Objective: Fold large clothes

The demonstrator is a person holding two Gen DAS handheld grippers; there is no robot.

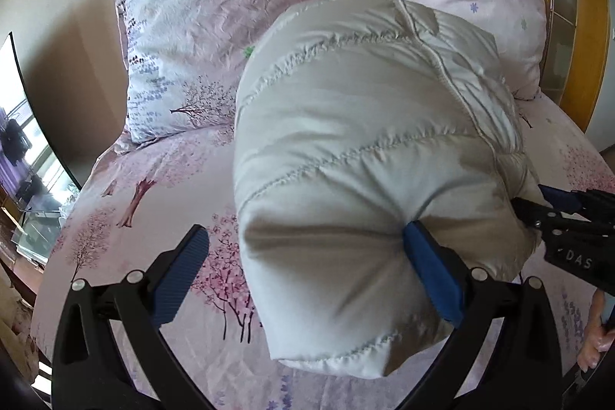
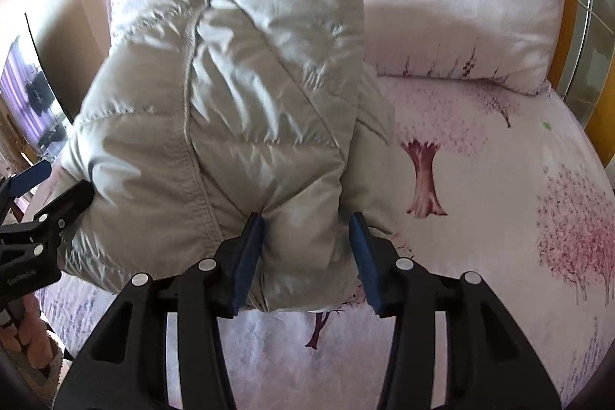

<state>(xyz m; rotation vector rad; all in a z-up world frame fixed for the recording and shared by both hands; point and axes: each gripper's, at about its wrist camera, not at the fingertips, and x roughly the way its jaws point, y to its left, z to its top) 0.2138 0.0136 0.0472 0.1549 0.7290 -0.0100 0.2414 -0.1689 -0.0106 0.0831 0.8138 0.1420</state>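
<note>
- The jacket (image 1: 365, 156), a pale quilted puffer, lies folded into a thick bundle on the bed (image 1: 127, 241), its far end near the pillows (image 1: 215, 37).
- The left gripper (image 1: 303, 275) stands wide open. Its right pad dents the near end of the bundle and its left pad hangs free over the sheet, so it grips nothing.
- The right gripper (image 2: 307, 256) is about half open with a lobe of jacket between its pads. The left pad touches the fabric; the right pad seems just clear, so the hold looks loose or released.
- The step in hand appears to be letting go of the finished fold.
- To do it well, each gripper should open fully before it draws back, so no pad drags the slick shell.
- It should draw back along its own line, not sideways.
- The filling is springy, so the bundle may unfold; a light press on top would help.
</note>
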